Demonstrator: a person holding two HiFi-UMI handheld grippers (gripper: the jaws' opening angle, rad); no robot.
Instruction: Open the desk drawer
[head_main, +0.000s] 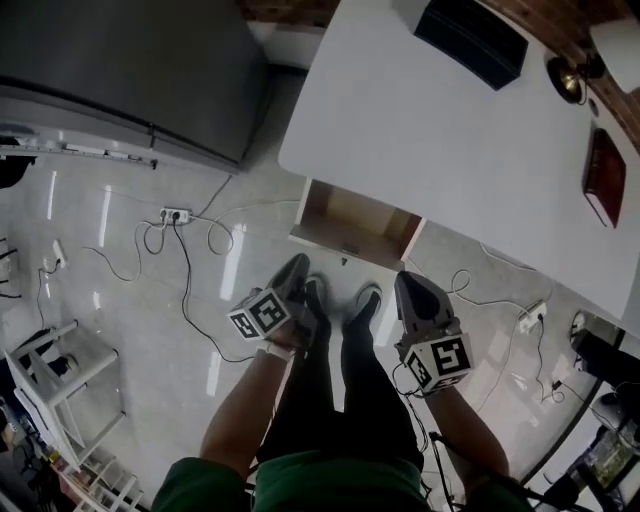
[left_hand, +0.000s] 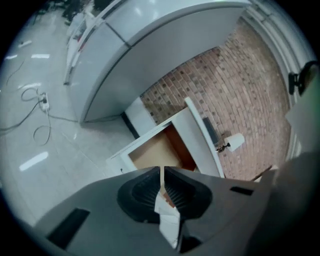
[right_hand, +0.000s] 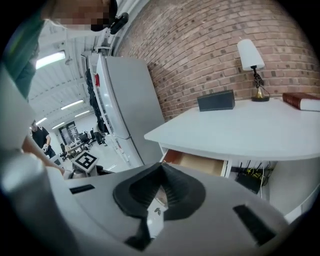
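The white desk fills the upper right of the head view. Its drawer stands pulled out at the desk's near left corner, and the wooden inside looks empty. My left gripper hangs shut and holding nothing, a short way before the drawer front. To its right, my right gripper is shut too, with nothing in it. In the left gripper view the closed jaws of the left gripper point toward the drawer. From the right gripper the drawer shows under the desk top.
A large grey appliance stands at the upper left. A power strip and cables lie on the tiled floor. A white rack is at the lower left. A black box, a lamp and a red book sit on the desk.
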